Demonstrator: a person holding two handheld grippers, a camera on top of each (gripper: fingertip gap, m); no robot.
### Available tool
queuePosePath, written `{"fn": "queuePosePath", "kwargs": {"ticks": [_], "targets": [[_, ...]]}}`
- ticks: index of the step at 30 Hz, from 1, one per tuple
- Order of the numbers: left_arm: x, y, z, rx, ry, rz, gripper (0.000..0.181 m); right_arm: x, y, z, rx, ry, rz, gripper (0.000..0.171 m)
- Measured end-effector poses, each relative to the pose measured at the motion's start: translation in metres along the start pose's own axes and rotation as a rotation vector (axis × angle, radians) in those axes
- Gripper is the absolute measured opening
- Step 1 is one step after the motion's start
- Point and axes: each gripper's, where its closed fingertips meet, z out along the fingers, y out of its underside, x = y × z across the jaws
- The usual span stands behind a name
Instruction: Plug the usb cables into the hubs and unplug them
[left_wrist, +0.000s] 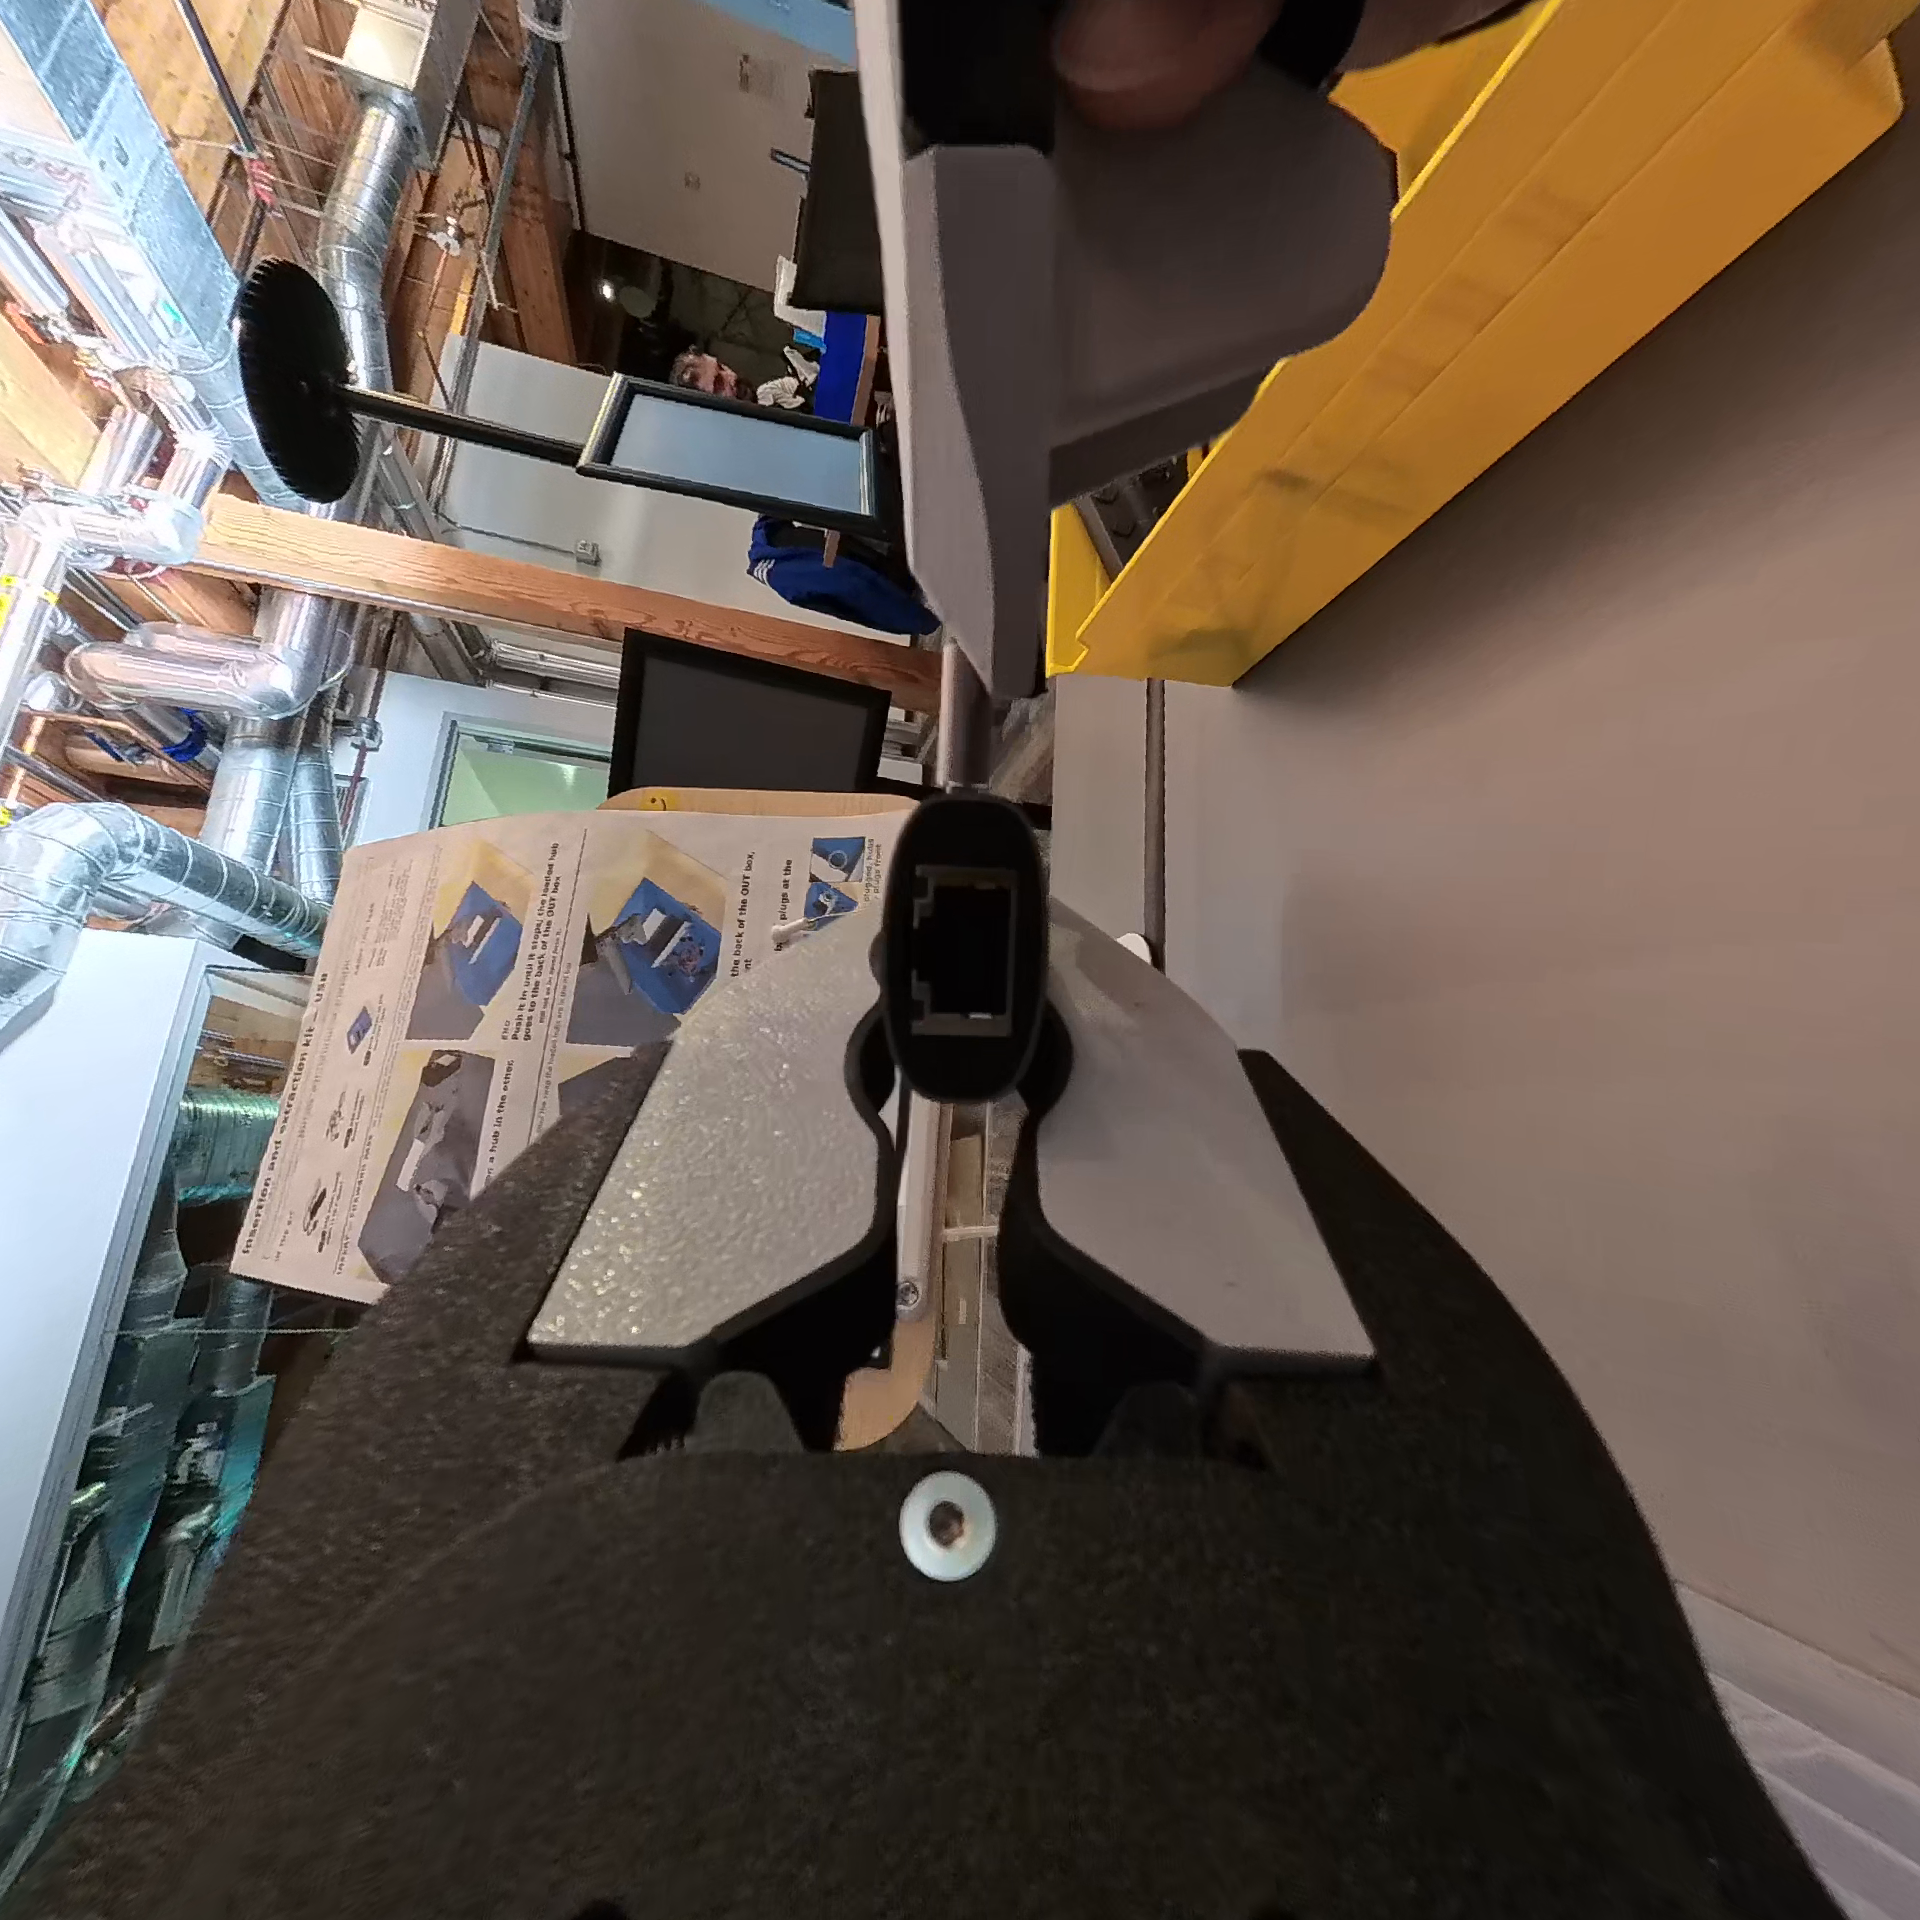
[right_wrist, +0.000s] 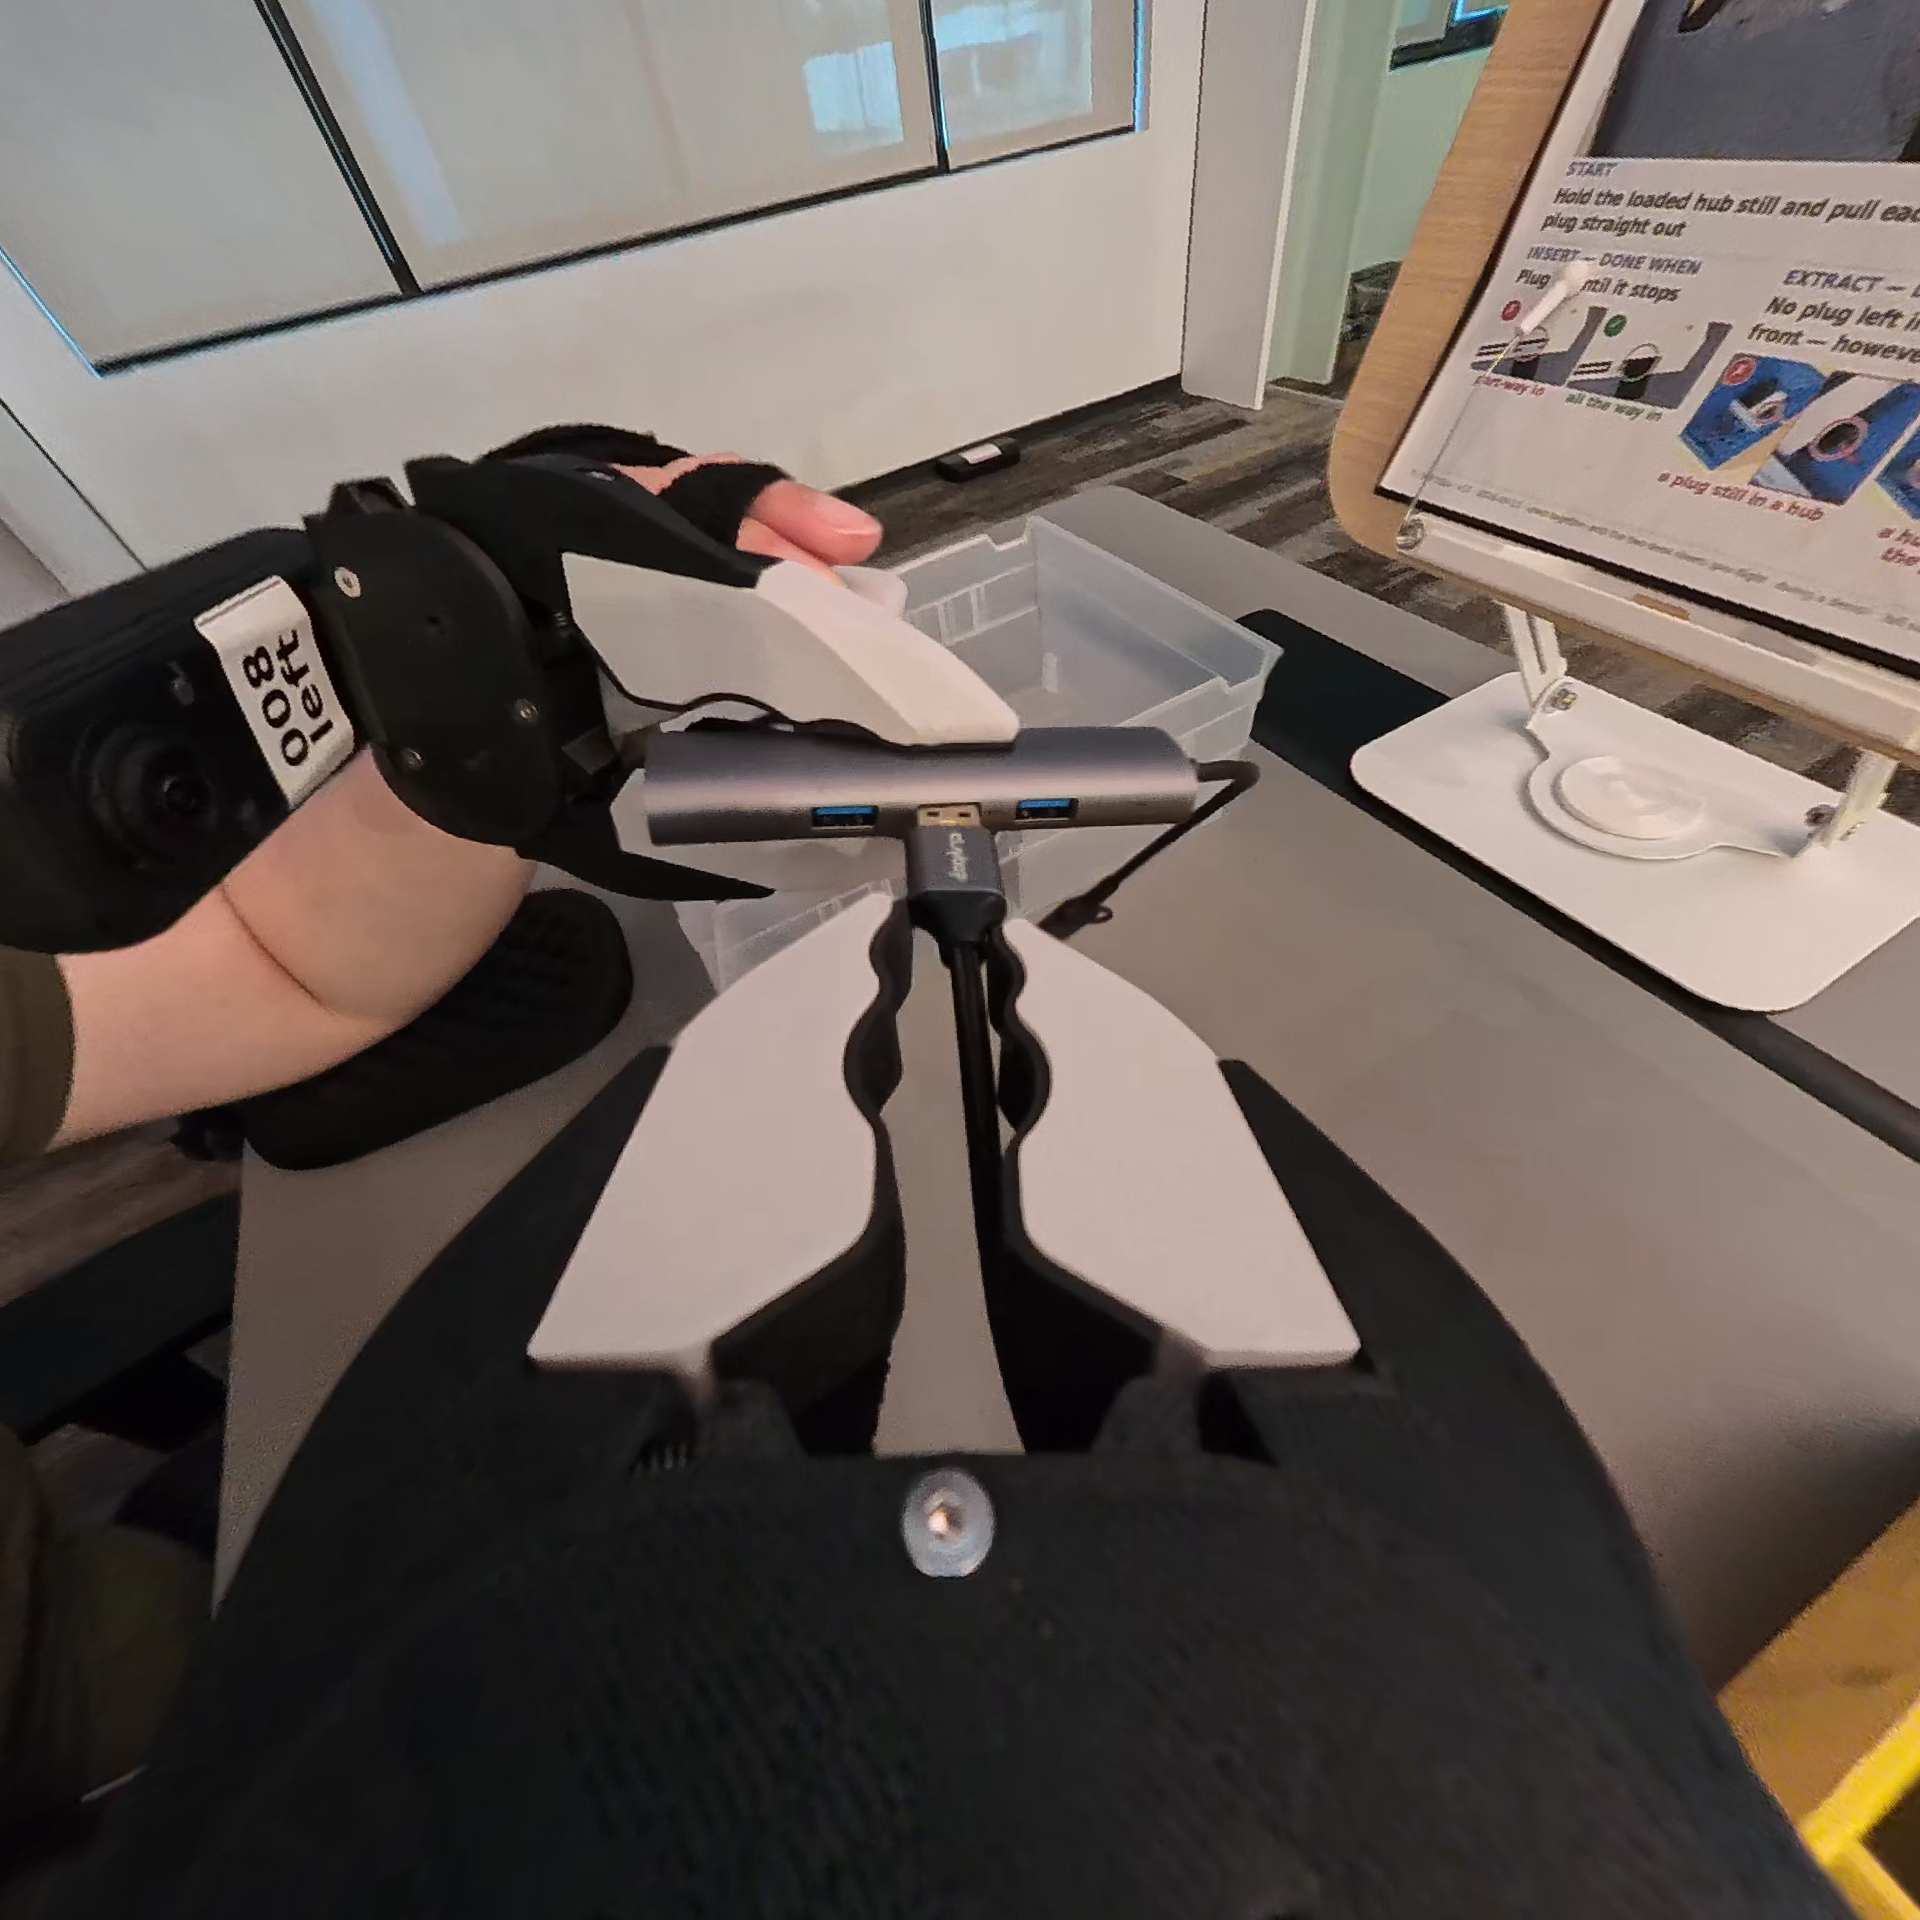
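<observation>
I held the slim grey metal USB hub (right_wrist: 914, 774) in the air above the grey bench (right_wrist: 1455, 1143), in front of the clear plastic bin (right_wrist: 1122, 644). My left gripper (right_wrist: 831, 790) pinched the hub across its flat faces: one white finger (right_wrist: 821, 665) lay on top, the other dark one came from below. In the left wrist view the same hub (left_wrist: 961, 956) pointed its end with a square socket back at the camera, clamped between my two fingers.

My right gripper (right_wrist: 951, 914) pinched the grey USB plug (right_wrist: 956, 857) near its back end, and the black cable (right_wrist: 977, 1049) ran back between the fingers toward the camera. The gold metal tip of the plug touched the front edge of the hub, between two blue ports (right_wrist: 842, 818). How deep it sat in its port I could not tell.

The long axis of the hub lay crosswise, left to right from my right fingers, and the plug stood at a right angle to it, straight ahead of them. So I judged that the next move, in or out, had to go along the plug's own line, while my left hand (right_wrist: 343, 935) kept the hub from turning. Beside the hub, on the right, stood an instruction sheet on a white stand (right_wrist: 1621, 821).
</observation>
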Motion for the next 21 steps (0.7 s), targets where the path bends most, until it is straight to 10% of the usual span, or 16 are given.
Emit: {"fn": "queuePosePath", "kwargs": {"ticks": [21], "targets": [[-0.006, -0.004, 0.0, -0.016, -0.068, 0.028, 0.018, 0.003, -0.009, 0.0, 0.096, -0.009, 0.07, 0.021]]}}
